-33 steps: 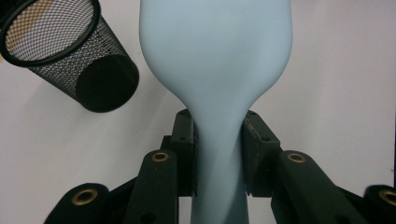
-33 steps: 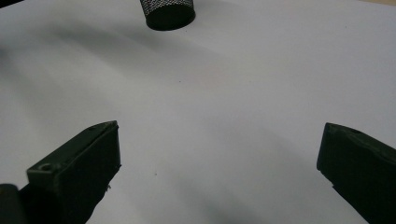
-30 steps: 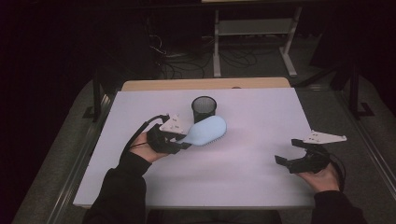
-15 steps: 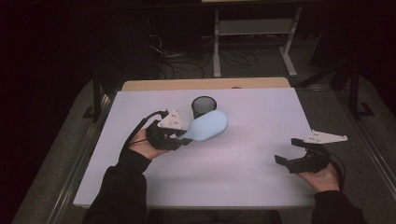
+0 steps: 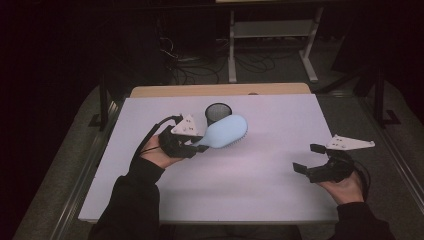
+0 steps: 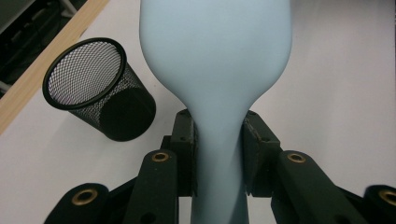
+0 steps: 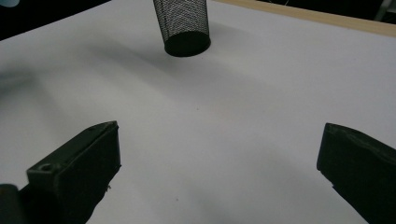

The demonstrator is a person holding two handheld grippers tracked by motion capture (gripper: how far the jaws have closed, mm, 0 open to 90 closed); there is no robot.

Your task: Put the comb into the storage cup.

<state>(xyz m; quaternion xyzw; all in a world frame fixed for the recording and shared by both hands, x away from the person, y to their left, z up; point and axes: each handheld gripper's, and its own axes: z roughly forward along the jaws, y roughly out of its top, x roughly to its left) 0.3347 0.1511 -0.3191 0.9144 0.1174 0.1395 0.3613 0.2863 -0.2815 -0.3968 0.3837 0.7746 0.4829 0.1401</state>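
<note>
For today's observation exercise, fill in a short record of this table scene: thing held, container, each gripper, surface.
held thing: pale blue plastic hairbrush, gripped at its narrow handle, head raised beside the cup
container: black wire-mesh cup, upright, nothing visible inside
left gripper: shut on the brush handle
right gripper: open, holding nothing, near the table's right edge
surface: white table top

1. The desk (image 5: 260,180) has a white top, with a pale wooden strip (image 5: 220,90) along its far edge.
2. Beyond the desk stands a light metal shelf frame (image 5: 272,37).
3. Cables (image 5: 192,67) lie on the dark floor beside that frame.
4. The room around the desk is dim.
</note>
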